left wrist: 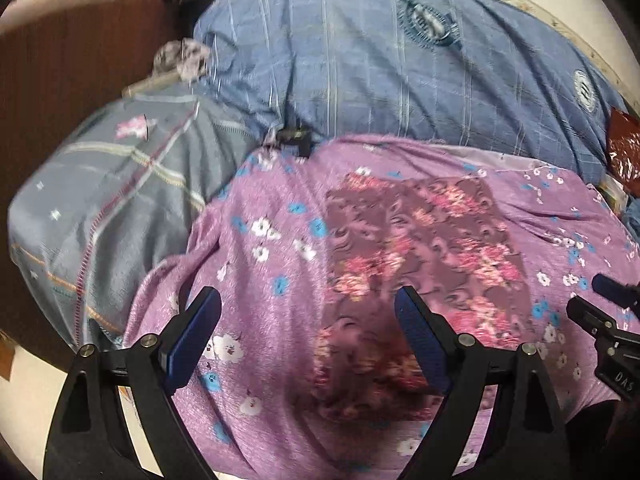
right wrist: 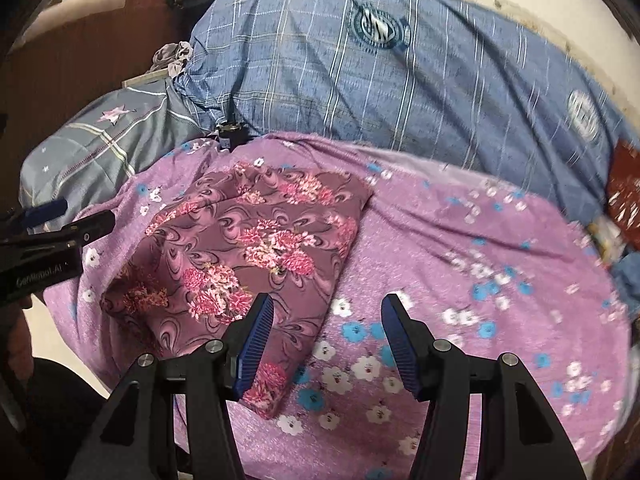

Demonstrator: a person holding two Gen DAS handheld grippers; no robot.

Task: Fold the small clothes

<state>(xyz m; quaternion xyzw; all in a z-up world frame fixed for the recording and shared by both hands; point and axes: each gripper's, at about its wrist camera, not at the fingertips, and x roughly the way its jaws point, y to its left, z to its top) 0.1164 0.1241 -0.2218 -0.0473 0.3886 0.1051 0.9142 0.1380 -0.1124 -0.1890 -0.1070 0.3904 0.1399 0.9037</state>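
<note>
Two grippers over one floral garment (right wrist: 244, 252) on the bed.
Long axis runs away, near end between left gripper (left wrist: 308, 340) fingers, left of right gripper (right wrist: 328, 340); both spread, empty.

Two wrist fisheyes, both angled down over the same bed from its near edge.

Left cam sits close above the purple sheet (left wrist: 260, 320), w/ the floral garment (left wrist: 420, 248) at frame centre; right gripper (left wrist: 600, 300) pokes in at right edge. Right cam looks from further right, garment (right wrist: 248, 248) at centre-left, left gripper (right wrist: 60, 220) at left edge. Both share the blue duvet (left wrist: 380, 60) across the top & grey pillow (right wrist: 100, 140) upper left.
</note>
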